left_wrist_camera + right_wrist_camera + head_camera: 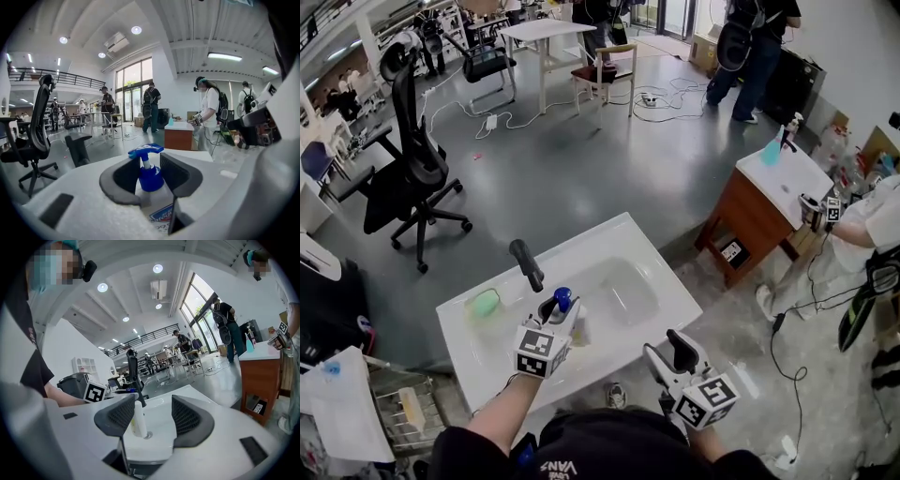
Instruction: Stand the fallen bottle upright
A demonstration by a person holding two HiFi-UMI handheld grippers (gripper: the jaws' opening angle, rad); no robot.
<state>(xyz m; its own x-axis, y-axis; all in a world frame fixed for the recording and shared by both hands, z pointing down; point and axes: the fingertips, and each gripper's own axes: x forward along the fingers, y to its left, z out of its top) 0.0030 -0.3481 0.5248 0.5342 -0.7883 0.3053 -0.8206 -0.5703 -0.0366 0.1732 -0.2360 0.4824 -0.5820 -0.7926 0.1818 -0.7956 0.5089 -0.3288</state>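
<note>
A white bottle with a blue pump top [563, 300] is over the basin of a white sink [609, 236], roughly upright. My left gripper [560, 316] is shut on its upper body. In the left gripper view the pump and neck [149, 168] rise between the two dark pads of the left gripper [151, 180]. The right gripper view shows the bottle [139, 420] with its base near the drain; whether it touches the basin I cannot tell. My right gripper [667, 354] hovers at the sink's near right corner, jaws open on nothing; in its own view the right gripper [152, 417] faces the basin.
A black faucet [526, 263] stands at the sink's far left edge, a green object [485, 302] on the left rim. A black office chair [408, 178] is far left. A wooden cabinet [759, 211] and another person [872, 225] are at the right, with cables on the floor.
</note>
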